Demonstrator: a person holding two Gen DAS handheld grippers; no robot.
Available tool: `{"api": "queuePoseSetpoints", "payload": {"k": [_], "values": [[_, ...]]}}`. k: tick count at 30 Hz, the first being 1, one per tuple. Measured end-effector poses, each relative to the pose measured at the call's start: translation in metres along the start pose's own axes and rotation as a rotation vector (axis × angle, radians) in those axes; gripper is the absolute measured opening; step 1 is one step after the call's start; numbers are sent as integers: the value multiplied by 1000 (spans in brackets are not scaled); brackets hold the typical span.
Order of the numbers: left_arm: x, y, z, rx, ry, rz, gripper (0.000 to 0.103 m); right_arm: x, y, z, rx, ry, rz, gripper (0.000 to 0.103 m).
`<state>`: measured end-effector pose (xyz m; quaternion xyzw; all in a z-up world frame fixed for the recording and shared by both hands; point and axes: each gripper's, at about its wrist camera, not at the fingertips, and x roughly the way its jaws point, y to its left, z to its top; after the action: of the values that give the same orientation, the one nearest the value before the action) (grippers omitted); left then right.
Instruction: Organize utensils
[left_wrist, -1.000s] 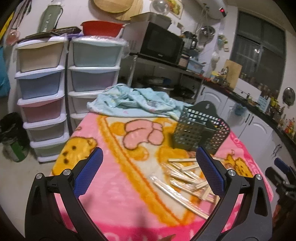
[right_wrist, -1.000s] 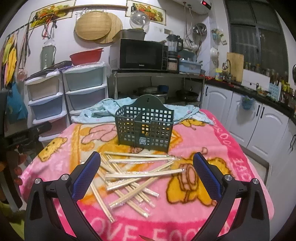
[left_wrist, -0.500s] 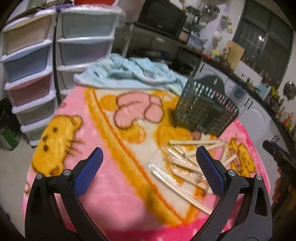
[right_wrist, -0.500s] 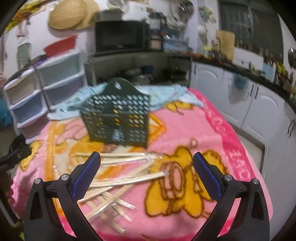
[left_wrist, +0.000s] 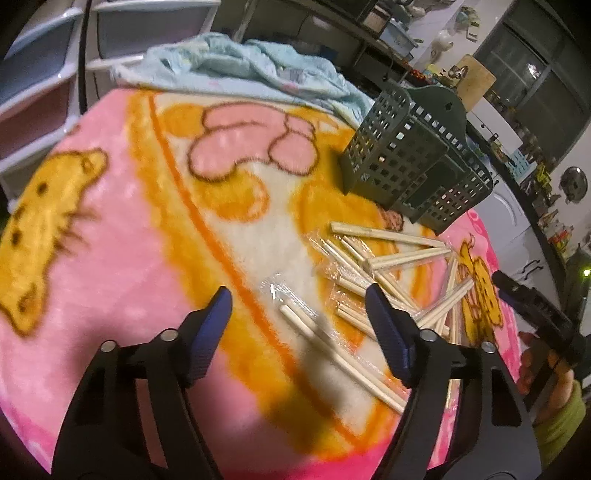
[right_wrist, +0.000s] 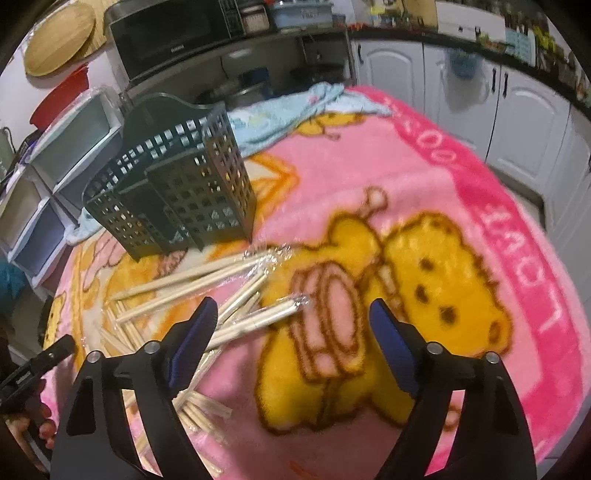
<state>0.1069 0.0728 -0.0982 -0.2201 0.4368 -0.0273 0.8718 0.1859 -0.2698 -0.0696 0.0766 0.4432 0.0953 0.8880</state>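
Observation:
Several plastic-wrapped wooden chopstick pairs (left_wrist: 373, 273) lie scattered on a pink cartoon blanket (left_wrist: 122, 258), in front of a dark green perforated utensil basket (left_wrist: 410, 166). My left gripper (left_wrist: 299, 310) is open and empty, low over the near end of one wrapped pair (left_wrist: 332, 350). In the right wrist view the chopsticks (right_wrist: 207, 284) lie left of centre and the basket (right_wrist: 177, 199) stands upright behind them. My right gripper (right_wrist: 291, 325) is open and empty, just above the foil-tipped end of one pair (right_wrist: 273, 317).
A light blue cloth (left_wrist: 240, 70) is bunched at the table's far edge. Plastic drawer units (left_wrist: 40, 85) stand to the left, white cabinets (right_wrist: 517, 122) to the right. The other gripper shows at the right edge of the left wrist view (left_wrist: 535, 310).
Both grippers have dropped and tilted down toward the chopstick pile, now close over it. Their jaws stay open. The chopsticks and basket have not moved.

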Motion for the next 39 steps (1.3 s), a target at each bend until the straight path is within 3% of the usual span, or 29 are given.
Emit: {"api": "queuePoseSetpoints", "payload": {"k": [8,15,19,23,39], "values": [[14,6,3,-18,18,12,46,30,-9,3,75,77,78,54],[18,13,8,-1,7,52,18,42,-19,6,149,107,161,26],[17,17,9,12,2,61,10,37,-18,7,148,85,187,7],[14,21,10,14,-6,48,2,27,-17,10,130,48,211,6],[-55,15,25,22,-145,-87,1,-48,25,26,-54,-133,294,4]]}}
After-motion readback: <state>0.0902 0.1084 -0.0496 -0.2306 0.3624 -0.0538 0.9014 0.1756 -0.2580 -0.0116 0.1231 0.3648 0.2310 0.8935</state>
